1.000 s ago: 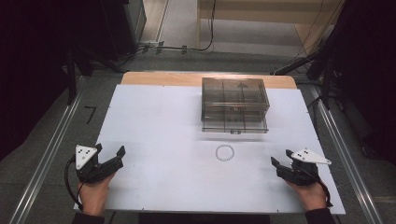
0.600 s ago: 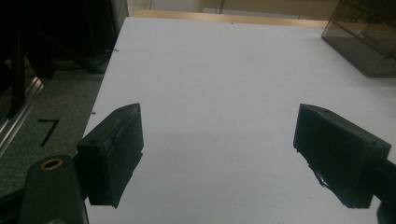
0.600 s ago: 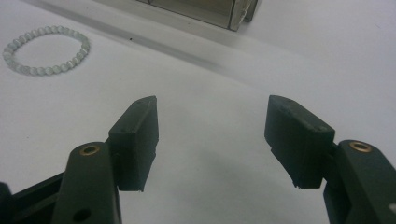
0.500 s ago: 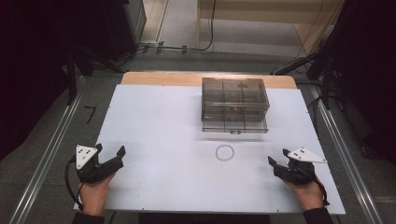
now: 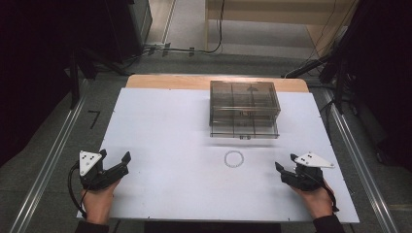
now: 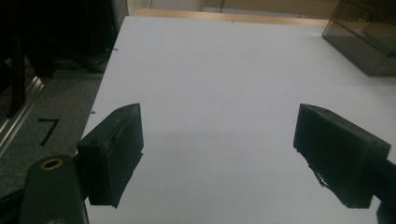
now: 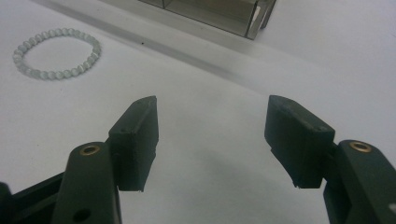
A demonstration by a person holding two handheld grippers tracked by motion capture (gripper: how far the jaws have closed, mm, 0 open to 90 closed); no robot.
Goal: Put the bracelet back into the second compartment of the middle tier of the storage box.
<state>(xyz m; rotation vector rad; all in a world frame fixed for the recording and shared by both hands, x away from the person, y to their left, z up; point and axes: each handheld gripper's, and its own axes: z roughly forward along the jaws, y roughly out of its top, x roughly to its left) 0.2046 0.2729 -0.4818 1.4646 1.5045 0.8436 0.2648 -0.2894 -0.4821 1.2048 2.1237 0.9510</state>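
The right gripper (image 7: pixel 212 140) is hanging wide open and empty, the bracelet (image 7: pixel 57 53) lying ahead to its left. Those beads look light, loose and slippery, so pinching across one side of the loop seems best. The left gripper (image 6: pixel 219 154) is gaping empty too.

High view looked down from above near edge, table (image 5: pixel 160 121) whole. Gripper views sat low, close, facing twelve o'clock; all shared clear box (image 5: pixel 244 109) (image 6: pixel 369 42) (image 7: pixel 215 11).

The white table (image 5: pixel 170 145) is evenly and brightly lit from above, while the floor and room around it sink into near black. In both gripper views the black jaws lose detail to dimness and cast soft, faint shadows on the sheet beneath them. Beyond the right jaws, the bead bracelet (image 7: pixel 57 54) is slightly soft, the clear box (image 7: pixel 219 14) blurred.
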